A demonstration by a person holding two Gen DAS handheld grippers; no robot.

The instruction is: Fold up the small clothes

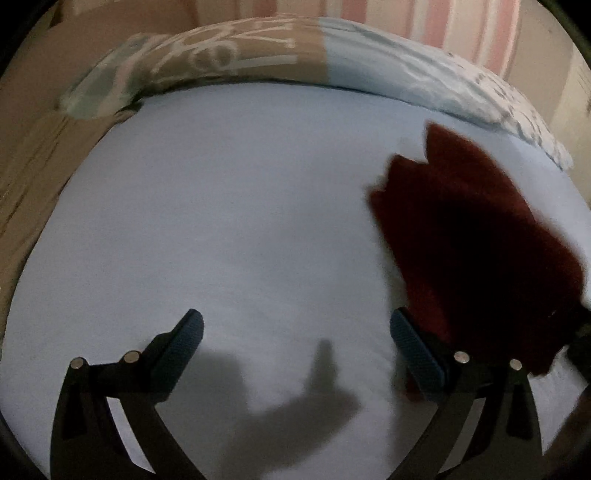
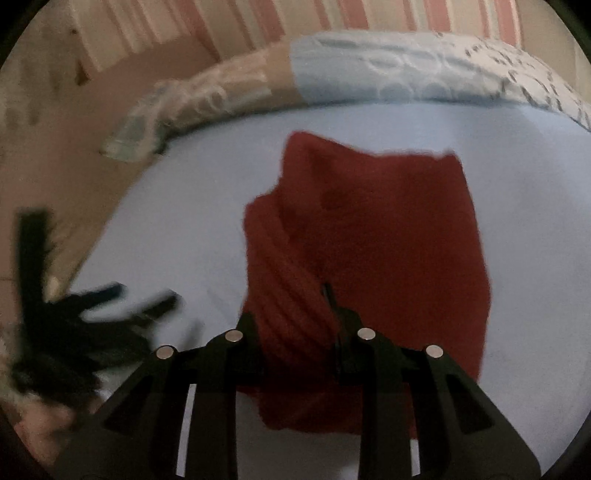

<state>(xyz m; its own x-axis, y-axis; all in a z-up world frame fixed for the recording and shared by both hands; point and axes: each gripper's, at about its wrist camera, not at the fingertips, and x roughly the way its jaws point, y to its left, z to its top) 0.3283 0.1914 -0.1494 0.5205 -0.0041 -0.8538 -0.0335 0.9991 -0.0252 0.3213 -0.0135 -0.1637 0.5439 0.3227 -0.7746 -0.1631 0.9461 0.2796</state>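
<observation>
A dark red knitted garment [image 2: 373,229] hangs from my right gripper [image 2: 295,325], which is shut on a bunched fold of it above the pale blue bed sheet [image 2: 177,229]. In the left wrist view the same red garment [image 1: 469,240] shows at the right, lifted and blurred. My left gripper [image 1: 295,332] is open and empty over the bare sheet [image 1: 221,203], its right finger close to the garment's lower edge. The left gripper also shows blurred at the left of the right wrist view [image 2: 110,306].
A rolled patterned blanket [image 1: 229,55] in tan and light blue lies along the far edge of the bed. Behind it is a pink-and-cream striped wall [image 2: 295,22]. A tan cover [image 1: 26,177] lies at the bed's left side.
</observation>
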